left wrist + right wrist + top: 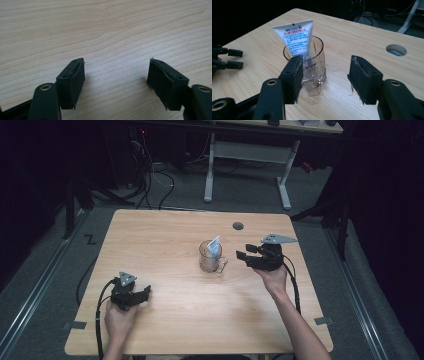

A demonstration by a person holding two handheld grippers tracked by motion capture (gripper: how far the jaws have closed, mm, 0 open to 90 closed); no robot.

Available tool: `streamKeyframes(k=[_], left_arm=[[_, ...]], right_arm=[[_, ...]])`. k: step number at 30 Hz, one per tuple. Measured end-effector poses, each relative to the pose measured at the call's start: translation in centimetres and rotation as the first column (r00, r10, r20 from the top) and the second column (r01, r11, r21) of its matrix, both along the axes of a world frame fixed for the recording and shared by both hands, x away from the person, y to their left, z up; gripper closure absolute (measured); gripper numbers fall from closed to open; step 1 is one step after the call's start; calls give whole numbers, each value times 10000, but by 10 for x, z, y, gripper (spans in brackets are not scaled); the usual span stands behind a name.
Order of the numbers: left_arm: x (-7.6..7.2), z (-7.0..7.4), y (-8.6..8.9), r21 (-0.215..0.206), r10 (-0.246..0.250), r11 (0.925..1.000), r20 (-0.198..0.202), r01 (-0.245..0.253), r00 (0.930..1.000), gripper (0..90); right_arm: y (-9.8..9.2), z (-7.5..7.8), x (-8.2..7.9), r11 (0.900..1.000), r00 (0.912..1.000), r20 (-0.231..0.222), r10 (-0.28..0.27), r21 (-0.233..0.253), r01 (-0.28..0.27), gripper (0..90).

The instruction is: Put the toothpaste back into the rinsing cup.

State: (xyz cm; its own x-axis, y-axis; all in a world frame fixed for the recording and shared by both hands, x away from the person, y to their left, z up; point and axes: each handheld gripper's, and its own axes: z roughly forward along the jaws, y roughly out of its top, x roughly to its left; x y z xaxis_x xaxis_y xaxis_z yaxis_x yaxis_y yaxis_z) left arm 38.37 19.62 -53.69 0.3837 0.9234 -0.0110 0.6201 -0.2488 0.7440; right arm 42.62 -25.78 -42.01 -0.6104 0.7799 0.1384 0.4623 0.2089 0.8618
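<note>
A clear glass mug stands near the middle of the wooden table, its handle toward the right gripper. A white tube with red and blue print stands upright inside it. My right gripper hovers open just right of the mug, jaws pointing at it with nothing between them. My left gripper rests open near the table's front left, over bare wood, far from the mug.
A round cable hole sits in the table at the back, right of centre. Behind the table stand a white desk frame and loose cables on the dark floor.
</note>
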Motion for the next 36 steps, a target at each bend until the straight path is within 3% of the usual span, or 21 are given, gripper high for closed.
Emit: streamKeyframes(k=[24,36], left_arm=[[0,0,0,4,15,10000,2,-15,10000,302],[0,0,0,4,14,10000,4,-14,10000,302]], right_arm=[[-29,-5,-20,9973,9985,-90,-543,485,547,451],[-35,-6,-28,9970,9985,-32,-551,543,551,450]])
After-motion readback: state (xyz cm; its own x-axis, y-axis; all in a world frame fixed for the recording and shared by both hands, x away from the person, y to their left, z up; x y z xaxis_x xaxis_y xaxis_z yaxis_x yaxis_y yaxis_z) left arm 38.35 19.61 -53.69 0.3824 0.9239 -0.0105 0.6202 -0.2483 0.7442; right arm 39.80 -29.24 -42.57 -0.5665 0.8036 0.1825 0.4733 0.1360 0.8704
